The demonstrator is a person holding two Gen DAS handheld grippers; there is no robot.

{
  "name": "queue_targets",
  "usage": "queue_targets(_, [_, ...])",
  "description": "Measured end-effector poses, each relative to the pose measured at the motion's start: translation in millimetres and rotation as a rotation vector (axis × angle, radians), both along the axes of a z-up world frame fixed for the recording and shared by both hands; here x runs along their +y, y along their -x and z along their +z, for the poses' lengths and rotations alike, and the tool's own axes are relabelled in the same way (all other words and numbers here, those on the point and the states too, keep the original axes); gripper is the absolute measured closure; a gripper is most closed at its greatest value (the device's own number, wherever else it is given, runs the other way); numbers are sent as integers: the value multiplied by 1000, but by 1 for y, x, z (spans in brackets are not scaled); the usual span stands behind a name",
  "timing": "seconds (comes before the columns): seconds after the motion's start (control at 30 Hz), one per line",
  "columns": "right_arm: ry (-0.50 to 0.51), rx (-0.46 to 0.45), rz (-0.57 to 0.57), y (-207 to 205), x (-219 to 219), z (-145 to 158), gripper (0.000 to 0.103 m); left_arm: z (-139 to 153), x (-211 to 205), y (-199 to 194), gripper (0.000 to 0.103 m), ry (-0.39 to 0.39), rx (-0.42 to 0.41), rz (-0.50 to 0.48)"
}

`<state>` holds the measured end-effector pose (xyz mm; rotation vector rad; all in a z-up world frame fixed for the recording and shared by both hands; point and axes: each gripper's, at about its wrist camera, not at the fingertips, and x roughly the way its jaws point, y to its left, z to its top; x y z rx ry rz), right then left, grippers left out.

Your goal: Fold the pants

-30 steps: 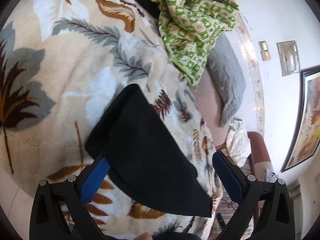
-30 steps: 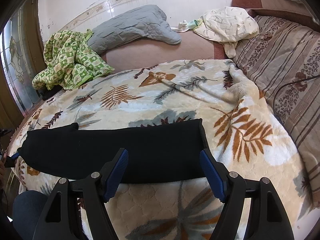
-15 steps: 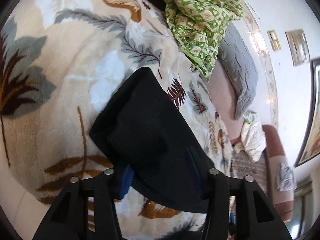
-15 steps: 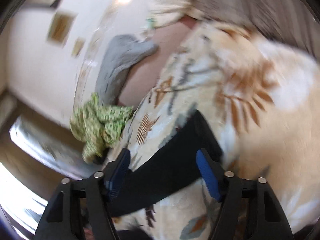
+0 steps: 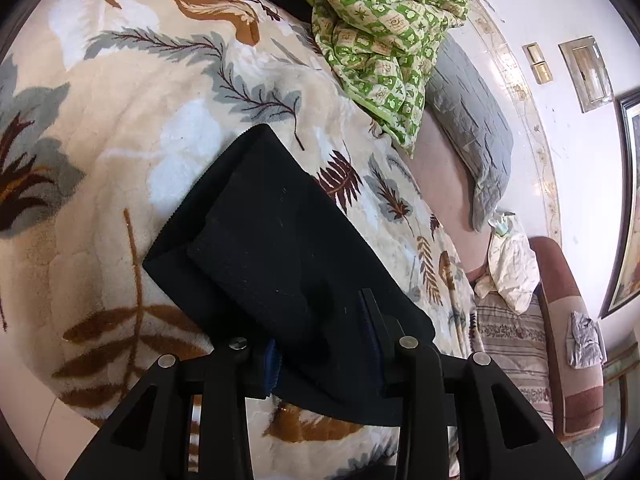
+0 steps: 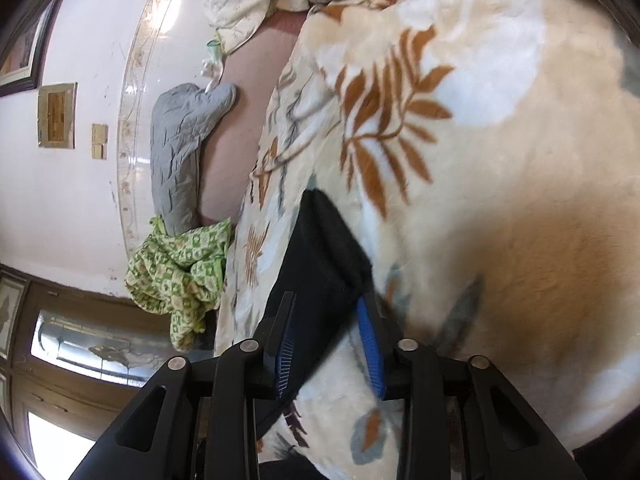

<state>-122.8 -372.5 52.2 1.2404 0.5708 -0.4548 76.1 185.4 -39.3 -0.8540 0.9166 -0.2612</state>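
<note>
Surface: we record a plush cream blanket with a grey, rust and brown fern-leaf print, spread over a bed; the pile is thick and soft. Past it lies a bare pinkish mattress cover.

Room: white wall with a patterned tile border; a framed picture and two brass-coloured switch plates hang on it. On the bed's far side we list a crumpled green-and-cream patterned cloth, a grey quilted pillow and a pale printed pillow.

Task item: black pants, folded into a long narrow band, matte knit fabric, lying flat on the blanket. One end shows a layered, stepped edge.

Left gripper: we see its black arms and blue pads either side of that end of the pants, cloth bunched between them, jaws closing and pressing on the fabric.

Right gripper: rolled on its side, at the other end of the band. Its ribbed blue pads straddle the cloth's corner, jaws closing; the cloth looks pinched between them.
</note>
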Motion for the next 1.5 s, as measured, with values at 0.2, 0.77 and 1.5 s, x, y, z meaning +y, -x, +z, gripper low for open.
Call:
queue_targets(0.2, [59,-39,11,-4,5,14,100,12,3,5,99,-39,-30,6])
queue_targets(0.77, [307,-116,93,-181,-66,33,85,31,-30,-186,88,-165,-33,8])
queue_targets(1.5, [159,184,244,-41,-24,19,51,11,86,-21,46,12,34,56])
